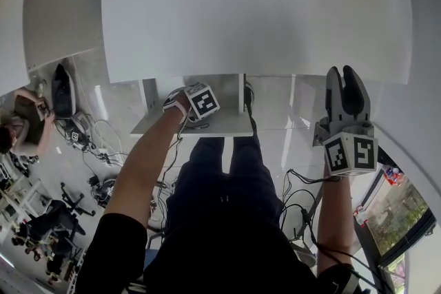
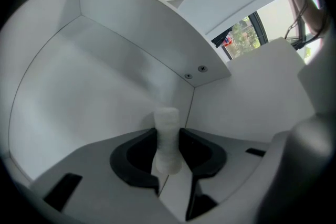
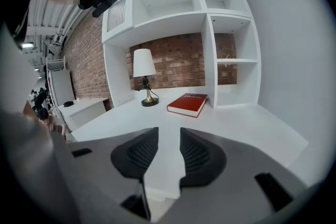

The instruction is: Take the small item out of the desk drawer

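We stretch our left arm down below the desk's point(image 1: 241, 10) front edge, the left gripper point(image 2: 169, 152) clamped on the small white item point(image 2: 167, 128) near a corner inside the drawer point(image 2: 105, 76). Our right gripper point(image 1: 344, 82) is held at the desk's front edge, pointing forward, jaws slightly apart and empty.

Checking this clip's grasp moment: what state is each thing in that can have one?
White desk drawer: pulled open.
Small white ribbed cylinder: gripped, inside the drawer.
Left gripper: shut on the cylinder.
Right gripper: open, empty.
Red hardcover book: closed, lying flat.
White-shaded brass table lamp: upright.
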The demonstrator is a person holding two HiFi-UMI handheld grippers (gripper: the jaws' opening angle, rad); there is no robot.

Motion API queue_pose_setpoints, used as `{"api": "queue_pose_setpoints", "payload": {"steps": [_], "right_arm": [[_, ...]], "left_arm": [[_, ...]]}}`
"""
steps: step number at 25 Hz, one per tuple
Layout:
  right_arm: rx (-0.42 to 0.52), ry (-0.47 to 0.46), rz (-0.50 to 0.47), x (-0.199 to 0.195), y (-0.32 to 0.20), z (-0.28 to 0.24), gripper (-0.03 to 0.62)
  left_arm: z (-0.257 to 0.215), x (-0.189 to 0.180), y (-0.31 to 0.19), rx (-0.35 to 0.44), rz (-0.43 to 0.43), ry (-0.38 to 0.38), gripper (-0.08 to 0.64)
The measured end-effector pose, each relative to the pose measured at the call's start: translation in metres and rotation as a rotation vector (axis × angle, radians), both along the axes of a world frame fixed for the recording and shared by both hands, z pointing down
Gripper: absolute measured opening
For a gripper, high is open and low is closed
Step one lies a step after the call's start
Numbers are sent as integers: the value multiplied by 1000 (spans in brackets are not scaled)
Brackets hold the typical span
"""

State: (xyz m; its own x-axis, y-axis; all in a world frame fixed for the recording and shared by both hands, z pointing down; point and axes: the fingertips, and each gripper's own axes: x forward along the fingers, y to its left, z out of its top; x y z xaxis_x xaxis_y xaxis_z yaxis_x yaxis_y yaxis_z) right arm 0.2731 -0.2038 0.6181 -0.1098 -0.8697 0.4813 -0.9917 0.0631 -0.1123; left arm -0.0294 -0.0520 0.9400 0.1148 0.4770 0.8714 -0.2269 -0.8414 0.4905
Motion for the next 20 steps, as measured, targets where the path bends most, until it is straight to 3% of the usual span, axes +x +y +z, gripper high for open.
{"api": "queue_pose_setpoints", "payload": {"steps": [7,20], "right_arm": [[10,1,-2,-5,-1,-3,117],[104,-2,-86,-42,-20,-60,104]], "left_arm": [[-8,-7,-10,20,-29,11,125],[-121,6,-61,238,-265,258,126]]}}
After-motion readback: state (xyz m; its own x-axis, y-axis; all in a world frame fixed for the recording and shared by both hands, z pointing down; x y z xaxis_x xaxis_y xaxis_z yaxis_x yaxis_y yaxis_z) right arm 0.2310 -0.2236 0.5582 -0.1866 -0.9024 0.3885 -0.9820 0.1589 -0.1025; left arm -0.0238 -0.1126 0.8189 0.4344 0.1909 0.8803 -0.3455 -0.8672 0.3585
